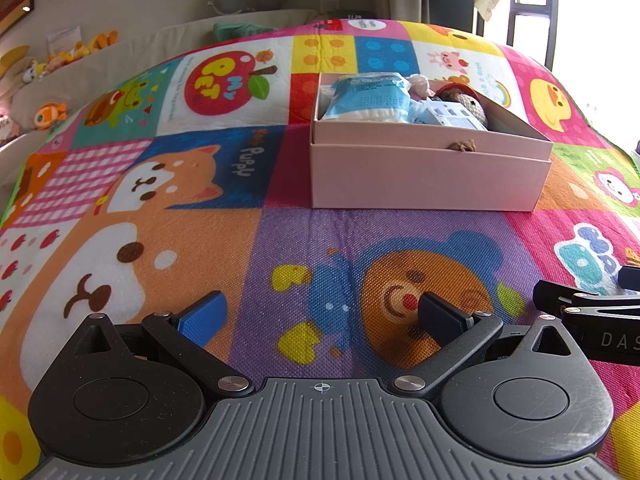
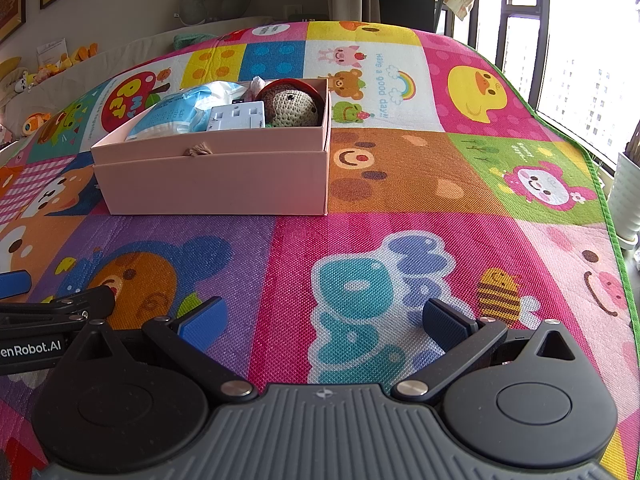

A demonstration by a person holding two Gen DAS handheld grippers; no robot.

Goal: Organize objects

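A pink open box (image 1: 428,176) (image 2: 216,184) stands on the colourful play mat. Inside lie a blue packet (image 1: 366,98) (image 2: 176,114), a white socket plate (image 2: 237,117) (image 1: 460,118) and a crocheted brown doll (image 2: 292,107) (image 1: 466,100) in a red bowl. My left gripper (image 1: 322,316) is open and empty, low over the mat, well short of the box. My right gripper (image 2: 324,320) is open and empty, beside the left one, to the box's front right.
The play mat (image 1: 280,240) (image 2: 400,184) covers a bed-like surface, its green edge (image 2: 600,192) on the right near a window. Soft toys (image 1: 52,60) lie on a ledge at the far left. A white pot (image 2: 628,200) stands at the right edge.
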